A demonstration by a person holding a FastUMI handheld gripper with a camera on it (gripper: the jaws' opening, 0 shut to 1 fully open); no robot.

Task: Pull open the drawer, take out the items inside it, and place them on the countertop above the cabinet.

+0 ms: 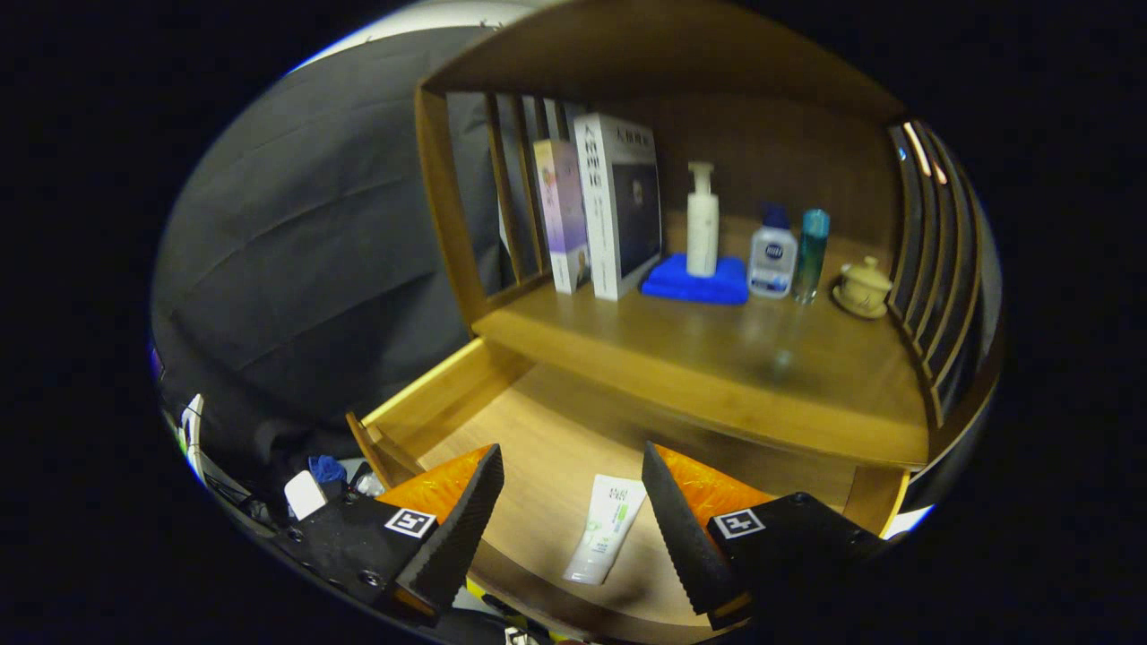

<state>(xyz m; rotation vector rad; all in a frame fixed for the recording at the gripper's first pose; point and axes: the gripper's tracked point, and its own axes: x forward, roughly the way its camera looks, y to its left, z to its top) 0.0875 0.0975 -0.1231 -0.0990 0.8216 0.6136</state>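
Gripper view. The gripper hangs above the open drawer with its jaws spread wide and nothing between them. Each finger is a tapered wedge with a ribbed, saw-toothed inner face; a square marker tag sits on each finger base.

The drawer is pulled well out of the cabinet. It is a shallow wooden tray with smooth, flat boards and a lighter top edge on its left wall. A tube lies flat on the drawer floor, between the fingers and below them; it is a soft, flattened tube, pale with green print, its cap end pointing toward the drawer front. No finger touches it.

Beyond the drawer is the countertop, a smooth wooden slab with a faint sheen. Vertical wooden slats close its left and right sides, and a solid wooden panel closes the back.

On the countertop, left to right:
- two upright rectangular boxes, standing side by side;
- a folded blue cloth, soft in texture, with a tall white pump bottle upright on it;
- a squat bottle with a dark cap;
- a slim teal bottle, just beside it;
- a small cream lidded pot on a saucer.
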